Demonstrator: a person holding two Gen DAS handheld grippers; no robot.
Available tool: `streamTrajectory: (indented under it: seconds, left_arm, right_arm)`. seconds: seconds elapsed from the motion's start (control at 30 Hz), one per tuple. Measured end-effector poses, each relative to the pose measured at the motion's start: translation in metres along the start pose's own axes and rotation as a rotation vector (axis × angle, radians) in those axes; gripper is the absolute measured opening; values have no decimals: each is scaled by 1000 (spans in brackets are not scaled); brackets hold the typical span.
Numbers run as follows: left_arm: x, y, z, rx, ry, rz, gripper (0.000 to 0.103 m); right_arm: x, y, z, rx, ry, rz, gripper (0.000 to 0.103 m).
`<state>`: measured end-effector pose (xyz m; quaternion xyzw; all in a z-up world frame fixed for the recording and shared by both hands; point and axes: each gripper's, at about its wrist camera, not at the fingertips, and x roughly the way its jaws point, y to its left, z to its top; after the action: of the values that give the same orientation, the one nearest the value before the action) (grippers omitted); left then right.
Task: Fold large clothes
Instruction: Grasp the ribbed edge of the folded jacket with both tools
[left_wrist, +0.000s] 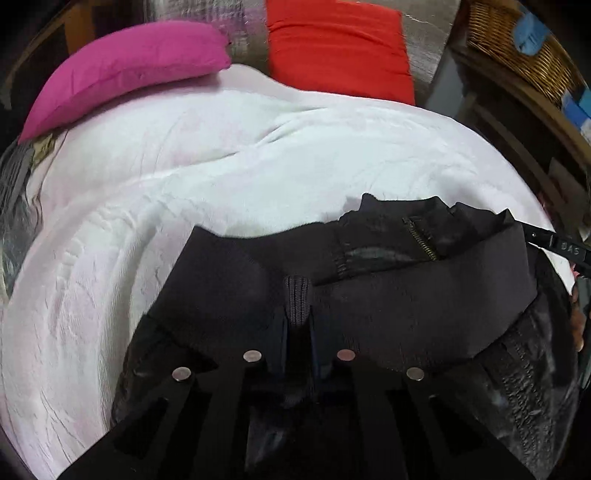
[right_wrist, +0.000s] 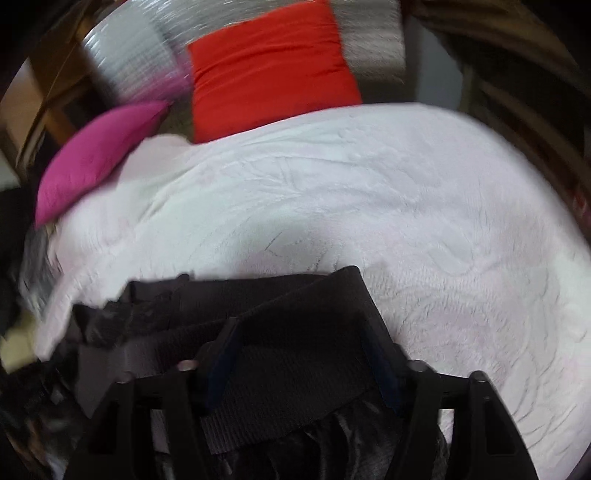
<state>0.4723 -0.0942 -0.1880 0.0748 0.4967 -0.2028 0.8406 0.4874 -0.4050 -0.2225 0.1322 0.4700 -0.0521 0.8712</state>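
Observation:
A black jacket (left_wrist: 406, 295) with a ribbed hem and a brass zip (left_wrist: 421, 240) lies at the near edge of a white fleece blanket (left_wrist: 221, 184). My left gripper (left_wrist: 297, 321) is shut on a pinched fold of the ribbed hem. In the right wrist view the same jacket (right_wrist: 295, 373) fills the bottom. My right gripper (right_wrist: 301, 343) straddles the flat ribbed band. Its fingers (right_wrist: 223, 354) stand apart with the cloth lying between them, not pinched. A black part of the right gripper (left_wrist: 565, 247) and a hand (left_wrist: 576, 325) show at the right edge of the left wrist view.
The blanket (right_wrist: 406, 203) covers a bed or couch. A pink pillow (left_wrist: 129, 70) (right_wrist: 96, 158) lies at its far left, with a red cushion (left_wrist: 340, 51) (right_wrist: 269, 70) behind the middle. A wicker basket (left_wrist: 517, 48) sits on wooden shelving at the right.

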Motion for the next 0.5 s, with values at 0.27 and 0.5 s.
streamTrajectory:
  seconds: [0.27, 0.5]
  left_arm:
    - [-20, 7, 8, -20, -108, 0, 8]
    - [-23, 4, 30, 1, -213, 69, 7]
  right_arm:
    - [-21, 4, 0, -31, -91, -44, 6]
    - [-40, -13, 5, 54, -174, 16, 6]
